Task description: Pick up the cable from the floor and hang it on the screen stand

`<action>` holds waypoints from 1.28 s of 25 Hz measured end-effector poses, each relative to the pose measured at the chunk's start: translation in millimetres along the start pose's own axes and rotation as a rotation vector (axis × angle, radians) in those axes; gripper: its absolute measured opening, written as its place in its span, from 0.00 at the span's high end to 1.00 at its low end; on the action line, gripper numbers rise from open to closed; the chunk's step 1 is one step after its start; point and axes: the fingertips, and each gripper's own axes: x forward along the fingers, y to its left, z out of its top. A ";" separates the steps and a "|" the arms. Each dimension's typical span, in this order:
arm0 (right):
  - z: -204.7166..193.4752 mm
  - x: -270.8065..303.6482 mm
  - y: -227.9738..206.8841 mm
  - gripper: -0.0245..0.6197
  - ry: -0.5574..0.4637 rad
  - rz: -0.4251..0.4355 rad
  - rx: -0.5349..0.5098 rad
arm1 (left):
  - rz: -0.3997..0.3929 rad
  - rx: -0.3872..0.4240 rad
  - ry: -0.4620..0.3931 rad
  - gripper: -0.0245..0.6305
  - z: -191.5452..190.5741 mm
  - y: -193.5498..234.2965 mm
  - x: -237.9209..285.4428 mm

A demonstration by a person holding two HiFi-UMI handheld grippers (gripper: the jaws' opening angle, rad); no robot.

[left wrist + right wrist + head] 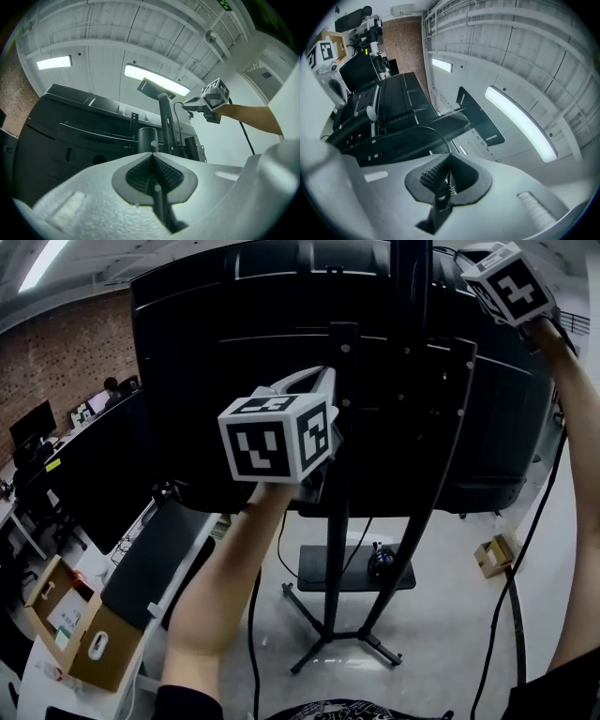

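I face the back of the big black screen (216,352) on its screen stand (337,549). A black cable (513,601) drops from my raised right gripper (487,263) along the arm toward the floor. My left gripper (305,385) is up at the stand's pole, with another cable strand (251,624) hanging below it. In the left gripper view the left gripper (151,155) is shut on the thin cable (159,206), and the right gripper (211,99) shows beyond the pole. In the right gripper view the right gripper (445,172) is shut on the cable (423,132), which arcs over the screen's top.
The stand's legs (323,651) spread over the pale floor. Behind them lies a black base plate (328,570). An open cardboard box (75,624) sits lower left by a dark desk (150,559). A small cardboard box (495,554) lies on the floor at right.
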 end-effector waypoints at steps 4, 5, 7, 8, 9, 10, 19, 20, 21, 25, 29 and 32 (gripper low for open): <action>-35.7 -8.9 -8.8 0.94 0.050 0.001 0.019 | -0.013 -0.015 -0.007 0.96 0.5 -9.6 5.7; -40.5 -11.0 -8.2 0.94 0.055 0.004 0.018 | -0.019 -0.019 -0.009 0.96 -0.2 -12.9 7.1; -42.4 -14.2 -5.3 0.94 0.051 0.010 0.000 | -0.033 -0.030 -0.010 0.96 -1.7 -20.9 10.5; -40.1 -15.6 -3.9 0.94 0.043 0.013 -0.010 | -0.041 -0.034 -0.008 0.96 -2.7 -25.1 12.4; -36.5 -17.3 -2.9 0.94 0.034 0.015 -0.017 | -0.049 -0.036 -0.005 0.96 -3.9 -29.2 14.1; -32.0 -19.3 -1.8 0.94 0.024 0.019 -0.019 | -0.059 -0.036 -0.002 0.96 -5.1 -33.7 15.5; 51.2 -38.6 14.2 0.94 -0.178 0.093 0.016 | -0.320 -0.024 -0.051 0.96 22.6 -119.3 10.9; 61.0 -39.4 18.0 0.94 -0.196 0.104 0.022 | -0.355 -0.021 -0.052 0.96 24.0 -132.4 9.7; 70.1 -39.8 21.9 0.94 -0.210 0.112 0.029 | -0.383 -0.020 -0.050 0.96 23.5 -143.3 9.7; 98.0 -39.7 36.0 0.94 -0.260 0.139 0.059 | -0.371 -0.012 -0.006 0.96 7.6 -146.7 20.8; 110.9 -29.8 48.2 0.94 -0.266 0.134 0.046 | -0.237 -0.020 0.005 0.96 -0.7 -97.1 26.2; 113.9 -13.9 57.2 0.94 -0.228 0.101 -0.014 | -0.171 -0.048 -0.016 0.96 4.1 -66.4 21.5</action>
